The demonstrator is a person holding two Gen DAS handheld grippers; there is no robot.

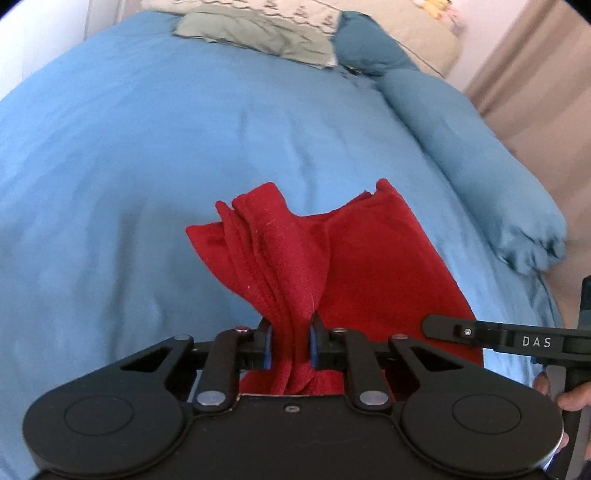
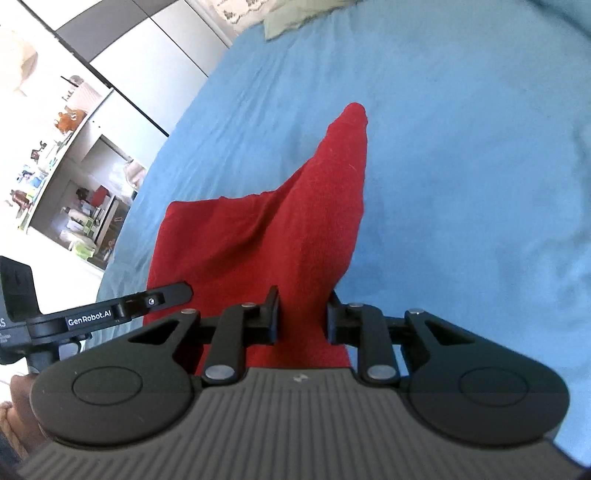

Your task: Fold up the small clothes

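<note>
A small red garment [image 1: 373, 266] lies on the blue bedspread [image 1: 184, 155]. My left gripper [image 1: 290, 343] is shut on a bunched edge of the red garment, whose folds rise between the blue-padded fingers. My right gripper [image 2: 303, 317] is shut on another edge of the same red garment [image 2: 258, 236]; the cloth runs taut forward to a raised corner. The right gripper's side shows at the right edge of the left wrist view [image 1: 498, 336]. The left gripper's side shows at the left of the right wrist view [image 2: 110, 310].
A grey-green pillow [image 1: 258, 33] and a dark blue pillow [image 1: 369, 48] lie at the bed's head. A rolled blue duvet edge [image 1: 472, 162] runs along the right side. Shelves with small items [image 2: 74, 184] stand left of the bed [image 2: 461, 129].
</note>
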